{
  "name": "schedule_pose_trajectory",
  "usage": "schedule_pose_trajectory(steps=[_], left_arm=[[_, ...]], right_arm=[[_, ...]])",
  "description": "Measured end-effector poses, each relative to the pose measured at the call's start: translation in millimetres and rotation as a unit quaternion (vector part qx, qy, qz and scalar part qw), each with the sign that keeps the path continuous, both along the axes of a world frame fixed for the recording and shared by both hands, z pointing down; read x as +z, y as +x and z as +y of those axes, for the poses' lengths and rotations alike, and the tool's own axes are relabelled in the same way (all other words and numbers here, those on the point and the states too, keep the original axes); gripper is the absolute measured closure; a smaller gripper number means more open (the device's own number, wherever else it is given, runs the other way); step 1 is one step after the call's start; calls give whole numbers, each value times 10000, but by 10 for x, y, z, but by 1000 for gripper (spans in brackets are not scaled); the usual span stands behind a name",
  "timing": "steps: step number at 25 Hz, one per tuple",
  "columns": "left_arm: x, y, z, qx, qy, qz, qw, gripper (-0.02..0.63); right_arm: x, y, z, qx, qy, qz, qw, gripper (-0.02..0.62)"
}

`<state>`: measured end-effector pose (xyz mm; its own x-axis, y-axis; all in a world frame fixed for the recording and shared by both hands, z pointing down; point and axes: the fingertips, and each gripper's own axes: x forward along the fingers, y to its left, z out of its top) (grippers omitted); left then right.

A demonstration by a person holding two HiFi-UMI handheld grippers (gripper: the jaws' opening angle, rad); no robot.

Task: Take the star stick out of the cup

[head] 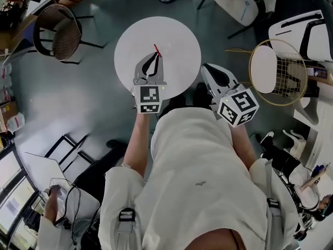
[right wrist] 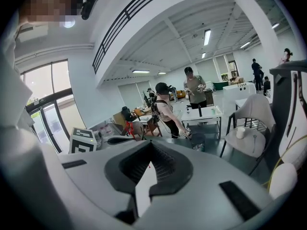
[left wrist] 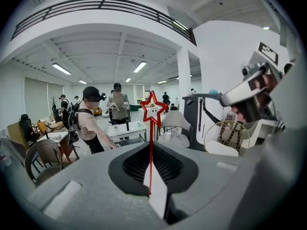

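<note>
The star stick (left wrist: 152, 110) is a thin red rod with a red outline star at its top. It stands upright between the jaws of my left gripper (left wrist: 150, 150), which is shut on its lower end. In the head view the left gripper (head: 155, 54) holds the stick (head: 157, 50) over the round white table (head: 179, 40). My right gripper (head: 206, 67) hovers at the table's right edge, shut with nothing in it. In the right gripper view that gripper (right wrist: 152, 145) shows only its dark pads. No cup shows in any view.
A wicker chair (head: 58, 31) stands to the left of the table. A badminton racket (head: 277, 72) lies to the right, with white chairs (head: 307, 33) behind it. Several people stand around tables (right wrist: 204, 113) across the room.
</note>
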<state>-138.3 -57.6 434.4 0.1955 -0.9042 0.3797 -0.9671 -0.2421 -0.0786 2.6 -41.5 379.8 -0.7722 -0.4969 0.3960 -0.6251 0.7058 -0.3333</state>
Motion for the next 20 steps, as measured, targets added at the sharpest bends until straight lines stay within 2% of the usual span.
schedule_pose_trajectory(steps=[9, 20], left_arm=[[-336, -130, 377, -339, 276, 732, 9964, 583], [-394, -338, 647, -753, 298, 852, 9931, 583]], right_arm=[[12, -293, 73, -413, 4, -23, 9991, 589], [72, -514, 190, -758, -39, -47, 9971, 589]])
